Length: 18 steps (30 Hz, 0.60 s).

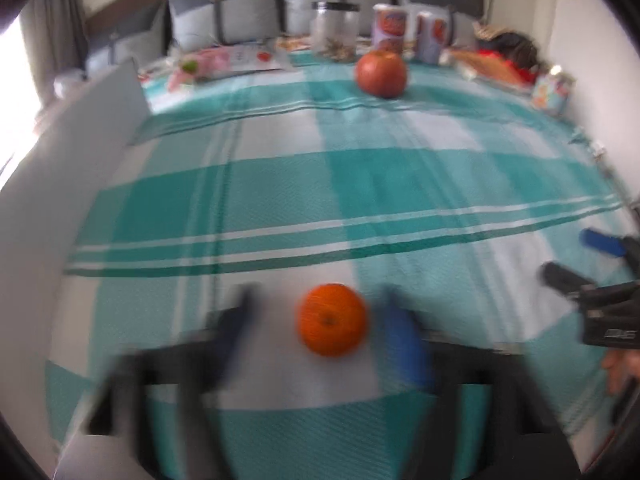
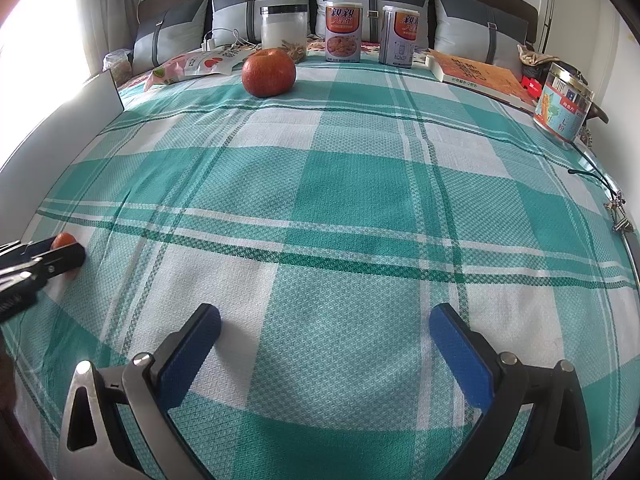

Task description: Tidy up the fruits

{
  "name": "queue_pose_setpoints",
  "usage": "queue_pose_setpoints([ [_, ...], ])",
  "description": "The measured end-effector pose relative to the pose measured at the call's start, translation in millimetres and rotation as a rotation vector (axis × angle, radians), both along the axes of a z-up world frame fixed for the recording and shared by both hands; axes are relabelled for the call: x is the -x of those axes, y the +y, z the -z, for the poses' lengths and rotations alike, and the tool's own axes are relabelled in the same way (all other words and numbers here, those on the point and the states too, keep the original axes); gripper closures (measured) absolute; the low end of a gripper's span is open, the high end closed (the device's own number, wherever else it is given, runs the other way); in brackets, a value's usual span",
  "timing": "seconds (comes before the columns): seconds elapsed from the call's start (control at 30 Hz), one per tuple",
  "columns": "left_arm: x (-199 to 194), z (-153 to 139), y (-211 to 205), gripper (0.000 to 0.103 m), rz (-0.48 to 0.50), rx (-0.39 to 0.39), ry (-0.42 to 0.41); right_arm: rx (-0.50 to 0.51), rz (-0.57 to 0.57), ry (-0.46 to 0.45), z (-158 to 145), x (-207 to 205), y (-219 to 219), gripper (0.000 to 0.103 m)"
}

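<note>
- Left gripper (image 1: pixel 320 328), nearest in its own view: jaws wide apart, blurred, small orange (image 1: pixel 331 319) on the cloth between them. Pads don't appear to press it; the right-hand blue pad (image 1: pixel 404 340) sits just beside the fruit, the other stands clear.
- Right gripper (image 2: pixel 325 338): spread wide, nothing between the jaws, only the teal checked cloth (image 2: pixel 320 184) of the bed beneath.
- Landmark: big red-orange fruit (image 2: pixel 268 72). It sits far up the bed, just in front of the glass jar (image 2: pixel 283 30) and left of the two printed cans (image 2: pixel 343 32). The small orange lies well apart from it, at the near end.
- Step, my read: grasp of the small orange, not yet made.
- Next: centre the jaws, close gently (round, could roll), then carry it up beside the big fruit.
</note>
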<state>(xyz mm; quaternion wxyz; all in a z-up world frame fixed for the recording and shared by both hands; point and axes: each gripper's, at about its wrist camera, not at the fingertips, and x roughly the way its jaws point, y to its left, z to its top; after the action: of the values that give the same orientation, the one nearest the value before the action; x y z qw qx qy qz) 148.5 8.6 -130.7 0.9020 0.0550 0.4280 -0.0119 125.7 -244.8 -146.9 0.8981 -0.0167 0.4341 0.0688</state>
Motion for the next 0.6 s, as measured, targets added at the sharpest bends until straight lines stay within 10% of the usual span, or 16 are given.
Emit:
queue_pose_setpoints([
  [0.6, -2, 6, 12, 0.001, -0.035, 0.049, 0.016, -0.003, -0.028, 0.021, -2, -6, 0, 0.000],
])
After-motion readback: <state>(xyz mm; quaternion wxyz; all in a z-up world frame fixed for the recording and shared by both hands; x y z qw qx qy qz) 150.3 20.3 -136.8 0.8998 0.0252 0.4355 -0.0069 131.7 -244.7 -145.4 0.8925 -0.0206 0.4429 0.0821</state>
